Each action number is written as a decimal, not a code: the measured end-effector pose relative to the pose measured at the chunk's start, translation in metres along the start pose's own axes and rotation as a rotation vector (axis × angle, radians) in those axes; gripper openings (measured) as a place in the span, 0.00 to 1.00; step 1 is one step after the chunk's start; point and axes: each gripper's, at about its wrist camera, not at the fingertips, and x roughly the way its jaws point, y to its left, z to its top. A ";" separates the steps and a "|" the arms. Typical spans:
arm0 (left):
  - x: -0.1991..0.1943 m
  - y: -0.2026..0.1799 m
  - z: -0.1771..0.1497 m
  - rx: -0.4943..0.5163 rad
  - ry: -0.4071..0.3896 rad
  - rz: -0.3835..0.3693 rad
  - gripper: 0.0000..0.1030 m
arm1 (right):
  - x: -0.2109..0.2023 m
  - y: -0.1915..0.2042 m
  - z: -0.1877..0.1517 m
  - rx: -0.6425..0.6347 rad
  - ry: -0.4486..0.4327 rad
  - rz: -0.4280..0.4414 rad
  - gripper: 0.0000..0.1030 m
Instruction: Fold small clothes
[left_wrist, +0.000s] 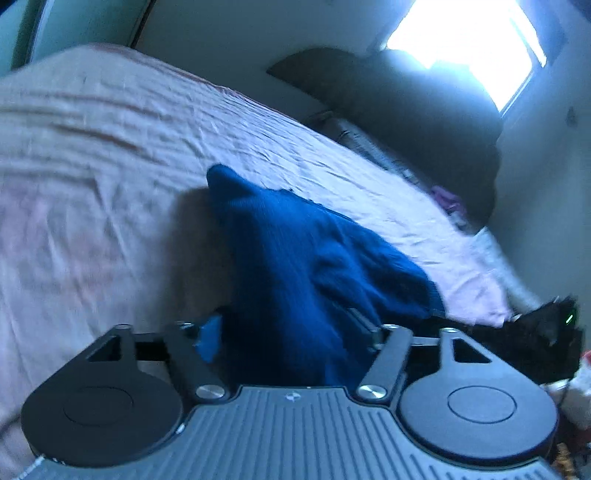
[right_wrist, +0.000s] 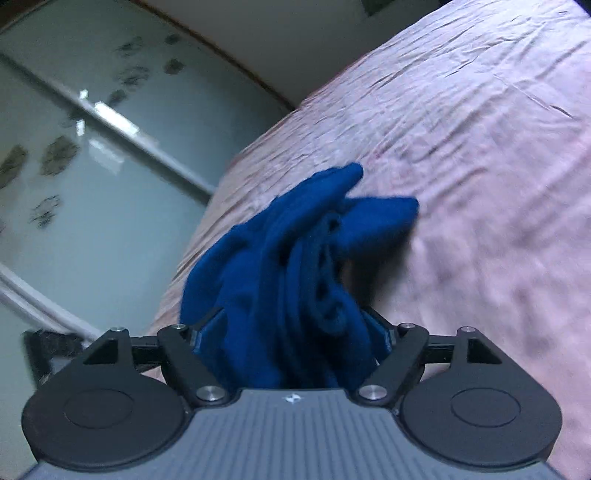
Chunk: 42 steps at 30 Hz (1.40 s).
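A dark blue knitted garment (left_wrist: 295, 240) lies bunched on the pink bed sheet (left_wrist: 110, 147), and its near part drapes over and between the jaws of my left gripper (left_wrist: 288, 325). The jaws stand wide apart, and the cloth hides the fingertips. In the right wrist view the same blue garment (right_wrist: 295, 236) rises in loose folds from between the jaws of my right gripper (right_wrist: 291, 328), above the pink sheet (right_wrist: 480, 147). These jaws are also spread wide, and the cloth sits loosely between them, not pinched.
A bright window (left_wrist: 461, 37) and a dark cushion or headboard (left_wrist: 424, 129) lie beyond the bed's far edge. A black furry thing (left_wrist: 535, 343) sits at the right. A frosted, patterned sliding door (right_wrist: 74, 166) stands past the bed's left edge.
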 end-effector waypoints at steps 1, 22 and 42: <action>-0.004 0.000 -0.007 -0.003 0.002 -0.008 0.70 | -0.007 -0.002 -0.009 -0.016 0.011 0.003 0.75; -0.059 -0.017 -0.051 0.123 0.091 0.156 0.46 | -0.042 0.060 -0.088 -0.315 0.076 -0.246 0.20; -0.072 -0.078 -0.108 0.338 -0.070 0.414 0.77 | -0.029 0.106 -0.123 -0.479 -0.099 -0.466 0.66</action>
